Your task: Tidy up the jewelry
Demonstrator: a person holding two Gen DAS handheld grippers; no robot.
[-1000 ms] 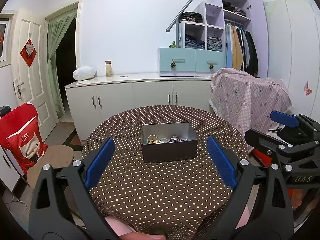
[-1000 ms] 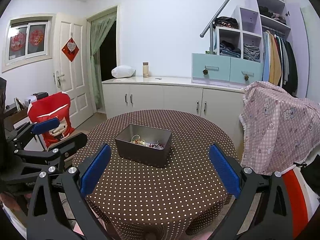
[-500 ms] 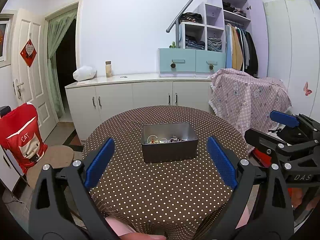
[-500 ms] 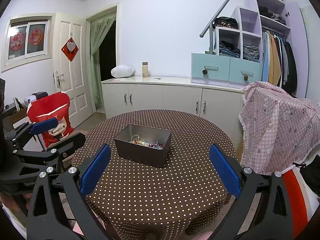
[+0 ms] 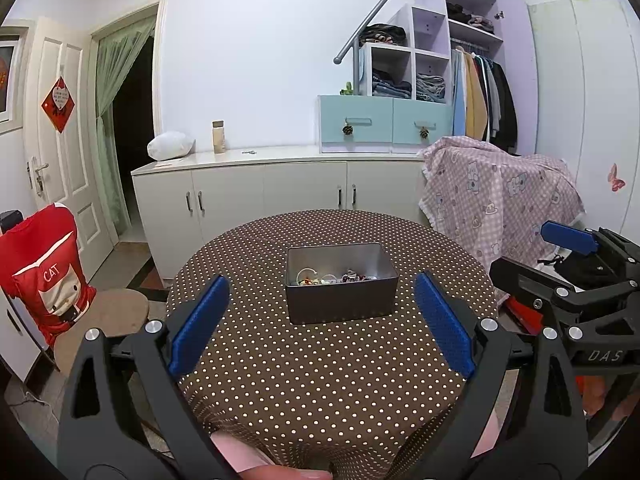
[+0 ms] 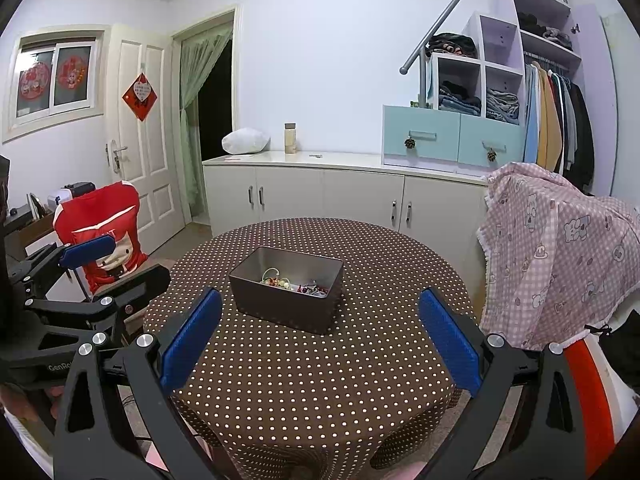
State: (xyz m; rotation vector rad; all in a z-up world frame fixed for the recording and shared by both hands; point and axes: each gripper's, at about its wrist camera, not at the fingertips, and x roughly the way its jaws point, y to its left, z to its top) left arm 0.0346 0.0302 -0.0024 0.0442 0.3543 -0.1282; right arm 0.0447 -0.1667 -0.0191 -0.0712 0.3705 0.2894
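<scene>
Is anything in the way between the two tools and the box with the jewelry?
No. Only bare dotted tablecloth lies between the left tool, the right tool and the box. Both tools are open and empty, and the box has no lid.

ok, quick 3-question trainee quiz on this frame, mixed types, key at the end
1. True or false: the left gripper and the right gripper are both open and hold nothing.
2. Where is the jewelry? A) loose on the dotted tablecloth B) inside the metal tin C) on the white cabinet
3. Fill in: the tin stands near the ___ of the round table.

Key: 1 true; 2 B; 3 middle
</scene>
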